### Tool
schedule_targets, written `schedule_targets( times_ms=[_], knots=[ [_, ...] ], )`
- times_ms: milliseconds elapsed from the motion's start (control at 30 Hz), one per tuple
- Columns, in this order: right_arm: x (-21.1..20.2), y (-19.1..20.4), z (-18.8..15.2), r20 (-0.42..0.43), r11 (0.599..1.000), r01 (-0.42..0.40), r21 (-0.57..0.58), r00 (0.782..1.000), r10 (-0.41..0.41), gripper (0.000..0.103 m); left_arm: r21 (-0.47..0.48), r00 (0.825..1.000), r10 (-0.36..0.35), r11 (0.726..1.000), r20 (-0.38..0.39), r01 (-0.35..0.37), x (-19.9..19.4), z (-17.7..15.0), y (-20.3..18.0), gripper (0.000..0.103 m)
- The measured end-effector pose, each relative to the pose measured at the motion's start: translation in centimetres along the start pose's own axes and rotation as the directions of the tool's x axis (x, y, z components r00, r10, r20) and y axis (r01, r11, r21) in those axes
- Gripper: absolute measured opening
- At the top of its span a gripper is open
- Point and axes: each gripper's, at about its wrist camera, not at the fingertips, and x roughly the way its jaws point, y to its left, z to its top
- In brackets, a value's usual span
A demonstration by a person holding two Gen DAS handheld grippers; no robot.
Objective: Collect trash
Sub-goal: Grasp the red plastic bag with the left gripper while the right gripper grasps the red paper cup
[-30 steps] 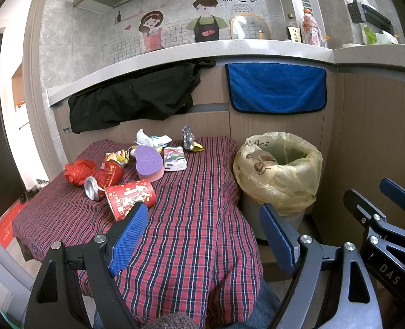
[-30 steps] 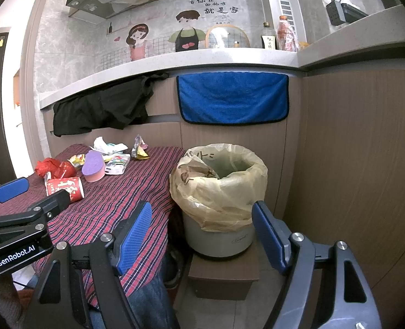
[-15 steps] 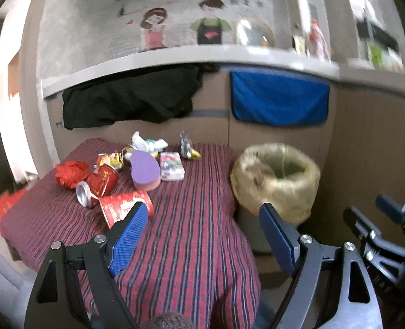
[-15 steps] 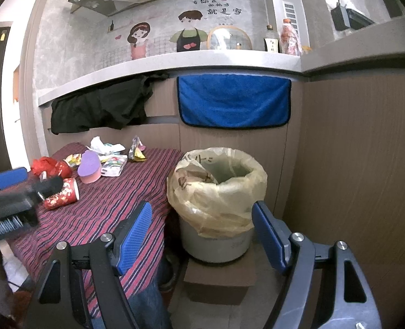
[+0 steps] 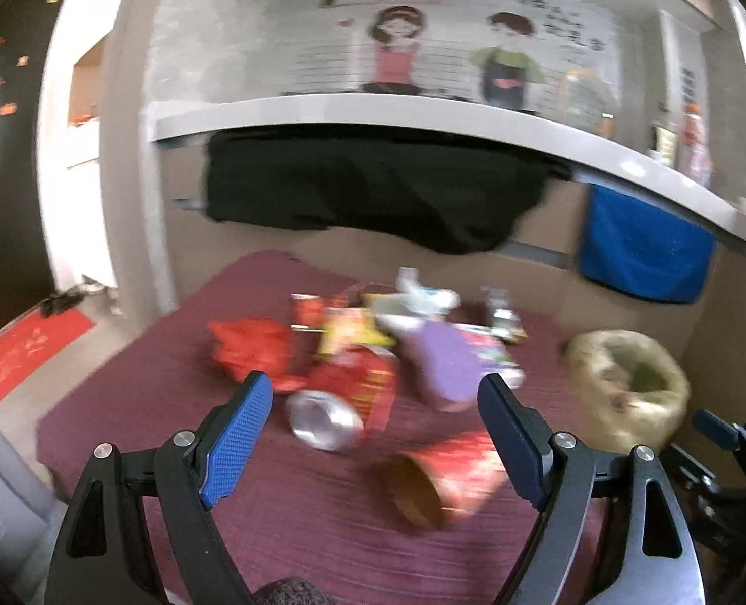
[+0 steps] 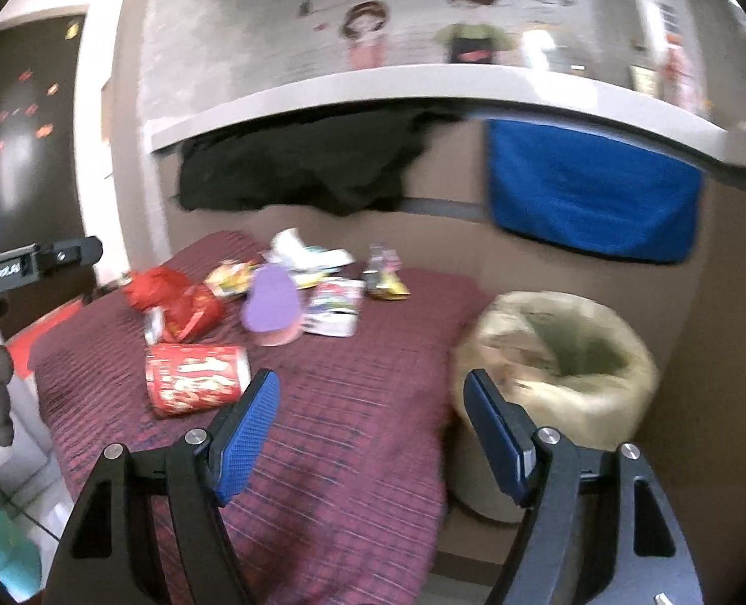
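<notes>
Trash lies in a heap on the red plaid table [image 5: 282, 514]: a red paper cup on its side [image 5: 443, 474] [image 6: 196, 378], a crushed red can [image 5: 337, 403] [image 6: 181, 315], a red wrapper [image 5: 251, 348], a purple lid [image 5: 443, 363] [image 6: 272, 300] and several packets. The bin with a yellow bag [image 5: 630, 393] [image 6: 559, 353] stands right of the table. My left gripper [image 5: 373, 433] is open and empty, just short of the can and cup. My right gripper [image 6: 367, 433] is open and empty over the table's right part, beside the bin.
A black jacket [image 5: 373, 191] and a blue towel [image 6: 589, 201] hang on the wooden wall behind, under a grey ledge [image 5: 423, 116]. The right gripper's body shows in the left wrist view [image 5: 726, 454]. A red mat [image 5: 24, 348] lies on the floor at left.
Both grippers swung left and moved in towards the table. The trash heap is much closer in both views. Both stay open. The frames are blurred by motion.
</notes>
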Motion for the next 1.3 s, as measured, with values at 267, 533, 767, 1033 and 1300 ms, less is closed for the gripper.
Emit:
schedule_targets(
  times_ms=[267,533,767,1033,1300],
  knots=[
    [6.6,7.8,0.6,-0.14,0.975,-0.198,-0.105,0.973,0.183,0.066,-0.156,0.996,0.039,0.986,-0.083,-0.052,3.3,-1.7,7.8,0.084],
    [9.4,13.6,0.2,-0.173,0.955,-0.164,-0.246,0.977,0.124,0.065,-0.184,0.992,0.041,0.981,-0.12,-0.063,6.7,-3.9,8.1,0.083],
    [10.7,11.2,0.2,-0.168,0.954,-0.067,-0.291,0.986,0.018,0.047,-0.206,0.989,-0.016,0.979,-0.148,-0.015,8.4,-4.4,8.2,0.083],
    [13.4,3.6,1.1,-0.272,0.997,-0.061,-0.055,0.961,0.044,0.039,-0.242,0.991,0.065,0.966,-0.118,-0.092,13.3,-0.8,10.1,0.083],
    [14.3,1.9,0.7,-0.268,0.988,-0.152,0.018,0.951,0.151,0.034,-0.232,0.96,0.097,0.959,-0.261,-0.16,20.3,-0.5,11.3,0.083]
  ],
)
